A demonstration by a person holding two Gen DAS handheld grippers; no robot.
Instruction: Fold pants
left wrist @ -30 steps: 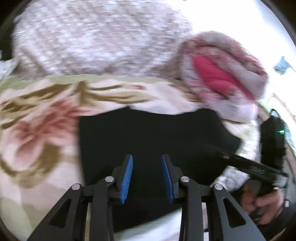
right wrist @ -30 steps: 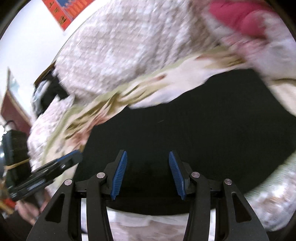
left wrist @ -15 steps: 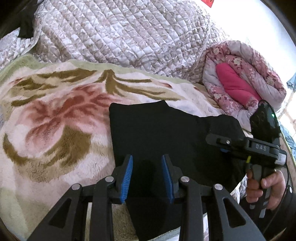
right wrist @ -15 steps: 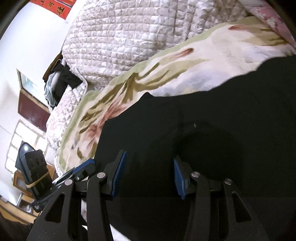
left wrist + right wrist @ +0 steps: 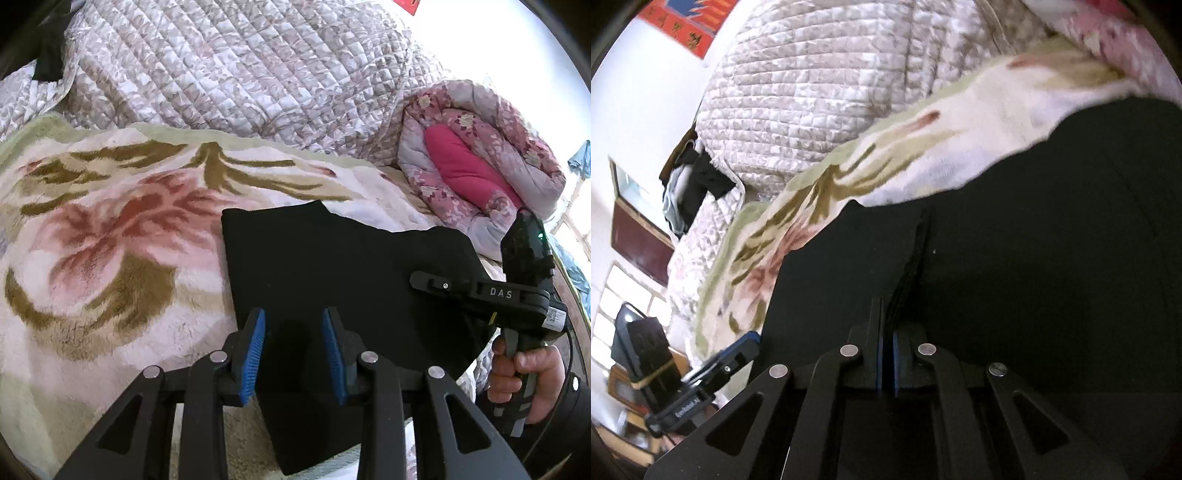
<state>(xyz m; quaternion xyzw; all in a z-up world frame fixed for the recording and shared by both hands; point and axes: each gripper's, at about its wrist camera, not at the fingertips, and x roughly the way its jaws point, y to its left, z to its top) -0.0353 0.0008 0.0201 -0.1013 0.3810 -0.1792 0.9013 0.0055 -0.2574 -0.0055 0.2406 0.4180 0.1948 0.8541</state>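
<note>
The black pants (image 5: pixel 332 266) lie folded on a fluffy flower blanket (image 5: pixel 110 258) that covers the bed. They sit toward the near edge of the blanket, and one part hangs over that edge. The far edge of the pants has a small step in it, where one layer sticks out past the other.

The left gripper (image 5: pixel 293 350) hangs over the near part of the pants. Its two blue pads (image 5: pixel 253 350) are spread apart, with only black cloth showing between them. They are not squeezing anything.

The right gripper (image 5: pixel 886 363) is low over the pants. Its blue pads (image 5: pixel 879 363) are pressed close together, with just a thin dark slit between them. A ridge of black cloth runs up from the tips, but the pictures do not show for sure if cloth is caught in the slit. In the left view, the right gripper sits at the right side of the pants, held by a hand (image 5: pixel 524 373).

Behind the blanket lies a big quilted cover (image 5: pixel 240 74) in pale pink and white. At the far right corner of the bed sits a rolled pink flower quilt (image 5: pixel 480 162). A red poster (image 5: pixel 679 26) hangs on the white wall.
</note>
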